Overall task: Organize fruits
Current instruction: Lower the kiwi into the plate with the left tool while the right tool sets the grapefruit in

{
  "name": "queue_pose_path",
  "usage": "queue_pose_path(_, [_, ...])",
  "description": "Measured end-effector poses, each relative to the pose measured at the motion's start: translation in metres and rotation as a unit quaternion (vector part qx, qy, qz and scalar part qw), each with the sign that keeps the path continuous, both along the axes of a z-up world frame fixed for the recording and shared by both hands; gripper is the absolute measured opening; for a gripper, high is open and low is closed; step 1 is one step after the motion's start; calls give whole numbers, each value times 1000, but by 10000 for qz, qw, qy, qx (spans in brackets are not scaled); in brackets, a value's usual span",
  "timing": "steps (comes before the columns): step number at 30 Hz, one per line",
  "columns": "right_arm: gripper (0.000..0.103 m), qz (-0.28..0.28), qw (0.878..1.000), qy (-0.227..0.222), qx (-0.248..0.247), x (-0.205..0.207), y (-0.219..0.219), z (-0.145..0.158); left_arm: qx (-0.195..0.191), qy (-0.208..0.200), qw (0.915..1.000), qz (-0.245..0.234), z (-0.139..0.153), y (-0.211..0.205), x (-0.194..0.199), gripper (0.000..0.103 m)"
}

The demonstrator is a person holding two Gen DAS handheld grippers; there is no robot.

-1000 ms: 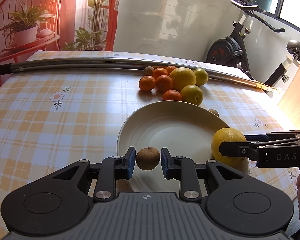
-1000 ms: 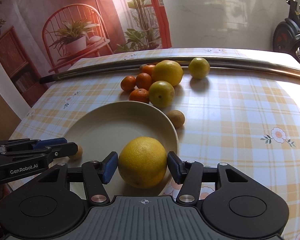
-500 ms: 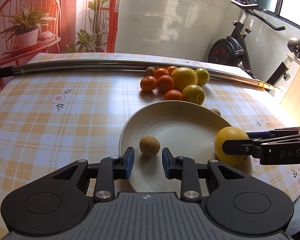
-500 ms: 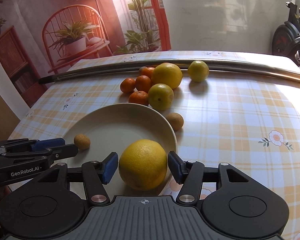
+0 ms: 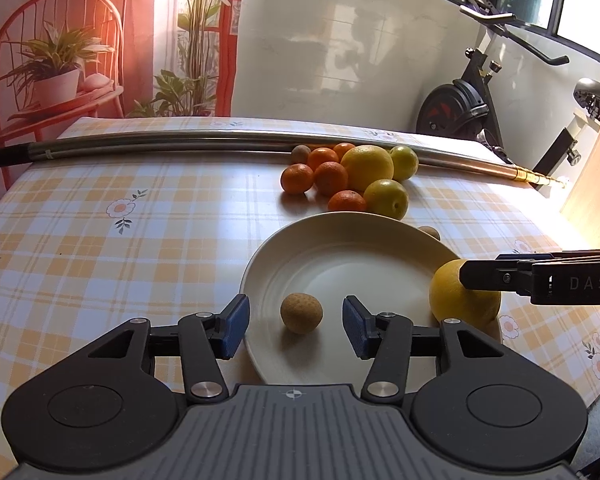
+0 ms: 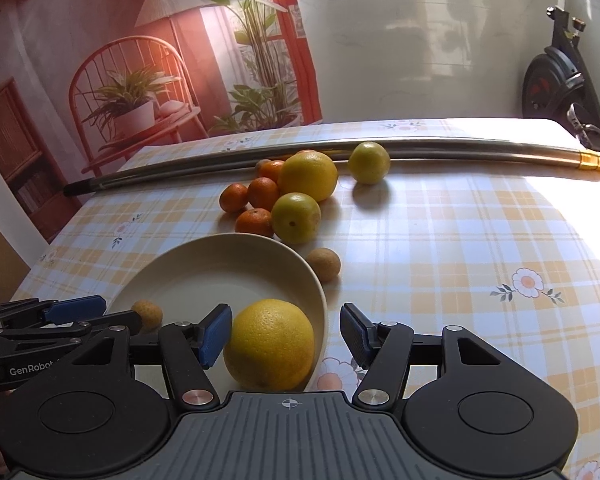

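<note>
A cream plate (image 5: pixel 340 222) (image 6: pixel 220 242) sits at the near edge of the checked table. A small brown fruit (image 5: pixel 301 313) (image 6: pixel 147 314) lies loose in the plate. My left gripper (image 5: pixel 295 314) stands open around it, with gaps on both sides. A large yellow orange (image 6: pixel 269 344) (image 5: pixel 456 300) rests inside the plate against its right rim. My right gripper (image 6: pixel 286 320) is open, its left pad near the orange and its right pad clear of it. In each wrist view the other gripper (image 5: pixel 496 278) (image 6: pixel 118 311) shows from the side.
Beyond the plate lies a pile of small oranges (image 5: pixel 331 177) and yellow citrus (image 5: pixel 367 167) (image 6: pixel 296 218). Another brown fruit (image 6: pixel 323 265) sits on the cloth by the plate's far right rim. A long metal pole (image 5: pixel 160 146) crosses the back of the table. An exercise bike (image 5: pixel 460 108) stands behind.
The left gripper let go of the small brown fruit, drew back and opened wider. The right gripper's jaws spread off the yellow orange, which now rests in the plate.
</note>
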State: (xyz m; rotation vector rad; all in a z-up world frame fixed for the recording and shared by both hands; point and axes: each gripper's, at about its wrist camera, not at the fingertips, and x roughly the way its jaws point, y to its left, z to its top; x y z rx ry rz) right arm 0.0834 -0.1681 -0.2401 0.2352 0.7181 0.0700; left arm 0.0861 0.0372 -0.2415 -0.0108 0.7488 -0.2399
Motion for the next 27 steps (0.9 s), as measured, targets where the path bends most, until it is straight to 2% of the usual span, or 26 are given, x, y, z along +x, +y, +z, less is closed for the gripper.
queue_pose_path(4, [56,-93,9999,-28,30,0,-3,0,-19,-37,10000,58,1,2,-1,73])
queue_pose_path(10, [56,-149,9999,-36,71,0,-5,-1,-79,-19,9999,122,1,4,0,82])
queue_pose_path(27, [56,-213,9997,-76,67,0,-8,0,-59,30,9995,316,1,7,2,86])
